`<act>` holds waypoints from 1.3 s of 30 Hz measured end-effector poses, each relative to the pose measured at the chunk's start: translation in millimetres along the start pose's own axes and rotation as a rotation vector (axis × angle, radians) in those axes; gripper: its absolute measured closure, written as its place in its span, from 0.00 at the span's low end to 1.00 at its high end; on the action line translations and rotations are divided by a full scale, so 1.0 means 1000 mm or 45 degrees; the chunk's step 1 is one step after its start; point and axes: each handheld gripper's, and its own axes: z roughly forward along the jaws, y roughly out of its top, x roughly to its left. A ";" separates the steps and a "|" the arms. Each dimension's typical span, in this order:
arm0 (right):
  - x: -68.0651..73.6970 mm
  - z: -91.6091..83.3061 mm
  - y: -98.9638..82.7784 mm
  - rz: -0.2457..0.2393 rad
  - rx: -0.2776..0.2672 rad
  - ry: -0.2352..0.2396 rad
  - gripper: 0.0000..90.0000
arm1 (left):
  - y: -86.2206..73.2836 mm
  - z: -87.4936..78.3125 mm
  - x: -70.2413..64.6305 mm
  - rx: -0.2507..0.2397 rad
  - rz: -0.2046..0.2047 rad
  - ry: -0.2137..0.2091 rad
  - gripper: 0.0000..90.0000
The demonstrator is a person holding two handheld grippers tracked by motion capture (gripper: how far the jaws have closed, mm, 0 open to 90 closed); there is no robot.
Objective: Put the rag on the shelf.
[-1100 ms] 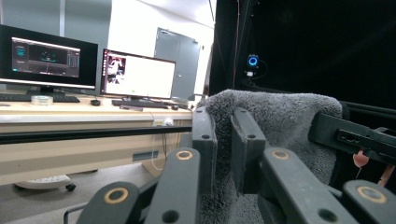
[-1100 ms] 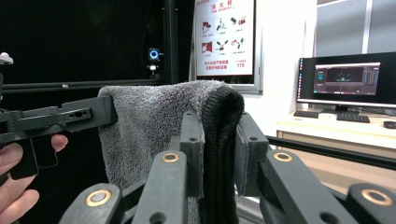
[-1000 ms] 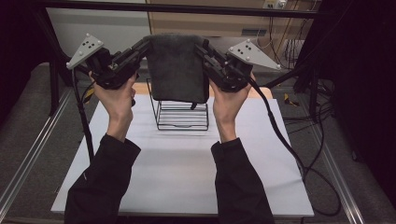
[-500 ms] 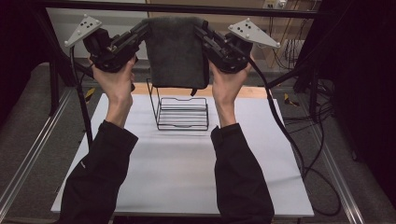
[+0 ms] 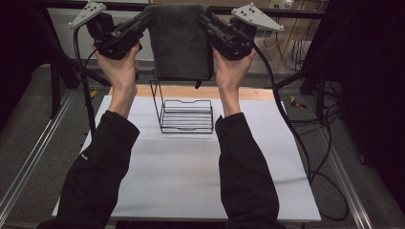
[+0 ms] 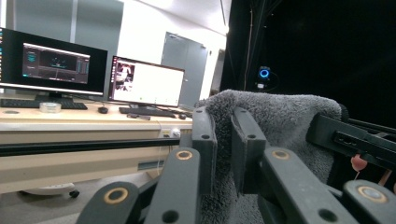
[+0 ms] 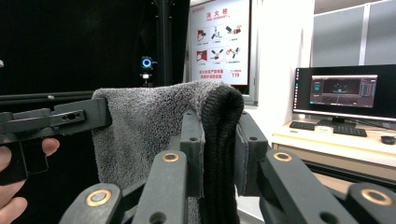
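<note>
left tongs [image 5: 145, 19] + right tongs [image 5: 206, 20] clamp towel [image 5: 180, 43] | raised above wire rack [image 5: 184, 114]

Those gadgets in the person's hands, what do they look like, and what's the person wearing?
Both the left gripper and right gripper are black with a grey three-cornered plate on top, brass-coloured rivets on the linkages and a trailing black cable. The person wears long dark sleeves.

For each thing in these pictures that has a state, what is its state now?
Grey towel: folded, hanging in the air above the rack, gripped at both upper corners.
Left tool: shut on the towel's left edge.
Right tool: shut on the towel's right edge.
Wire rack: standing on the white table, nothing on it.
Monitors: switched on.
</note>
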 end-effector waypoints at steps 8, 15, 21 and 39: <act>-0.008 0.016 0.004 -0.044 0.000 -0.019 0.86 | 0.003 0.012 0.010 -0.003 -0.011 0.017 0.90; -0.014 0.027 -0.005 -0.051 0.055 -0.039 0.86 | -0.007 0.022 0.021 0.058 0.016 0.047 0.90; -0.017 0.032 -0.020 -0.045 0.104 -0.040 0.86 | -0.020 0.025 0.032 0.107 0.003 0.060 0.90; -0.018 0.017 -0.067 0.031 0.184 0.004 0.86 | -0.058 0.008 0.037 0.248 0.051 0.015 0.90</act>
